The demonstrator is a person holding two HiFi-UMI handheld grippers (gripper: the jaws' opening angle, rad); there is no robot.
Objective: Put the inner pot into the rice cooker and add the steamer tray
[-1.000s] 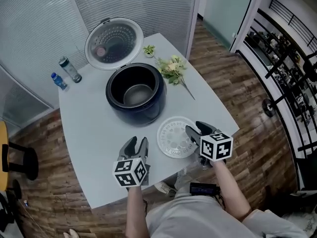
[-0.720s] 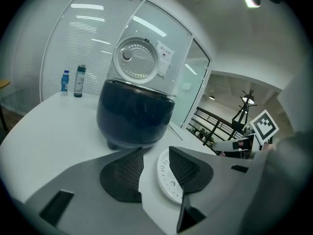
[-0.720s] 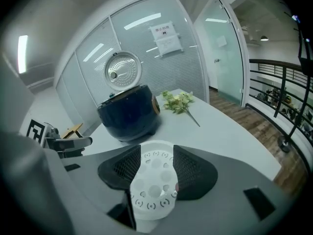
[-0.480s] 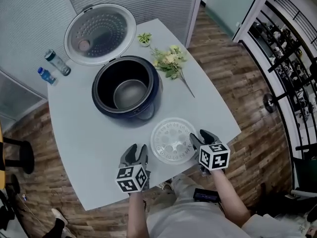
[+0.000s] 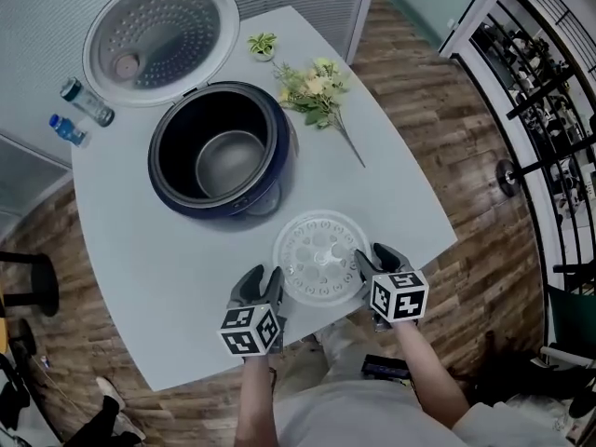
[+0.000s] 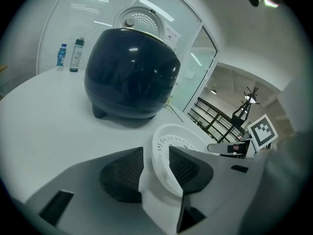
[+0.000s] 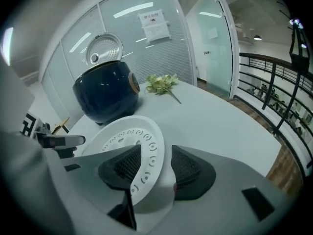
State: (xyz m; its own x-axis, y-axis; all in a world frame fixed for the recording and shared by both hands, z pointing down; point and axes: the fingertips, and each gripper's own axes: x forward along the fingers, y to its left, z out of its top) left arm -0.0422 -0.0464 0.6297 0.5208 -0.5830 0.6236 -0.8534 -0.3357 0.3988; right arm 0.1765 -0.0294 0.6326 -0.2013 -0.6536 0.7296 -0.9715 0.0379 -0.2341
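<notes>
The dark blue rice cooker (image 5: 270,189) stands open on the white table, and the metal inner pot (image 5: 233,161) sits inside it. The white perforated steamer tray (image 5: 321,257) lies flat on the table in front of the cooker. My left gripper (image 5: 262,278) is at the tray's left rim and my right gripper (image 5: 375,256) is at its right rim. In the left gripper view the tray's rim (image 6: 164,148) runs between the open jaws of the left gripper (image 6: 156,160). In the right gripper view the rim (image 7: 146,146) likewise lies between the open jaws of the right gripper (image 7: 157,154).
The cooker's hinged lid (image 5: 158,35) stands open at the back. A bunch of flowers (image 5: 312,87) and a small potted plant (image 5: 261,45) lie to the cooker's right. Two bottles (image 5: 82,102) stand at the far left. The table's front edge (image 5: 307,333) is just below the grippers.
Both grippers have come down and closed in on the tray's two sides; the left one was apart from it before. The tray and cooker have stayed in place.
</notes>
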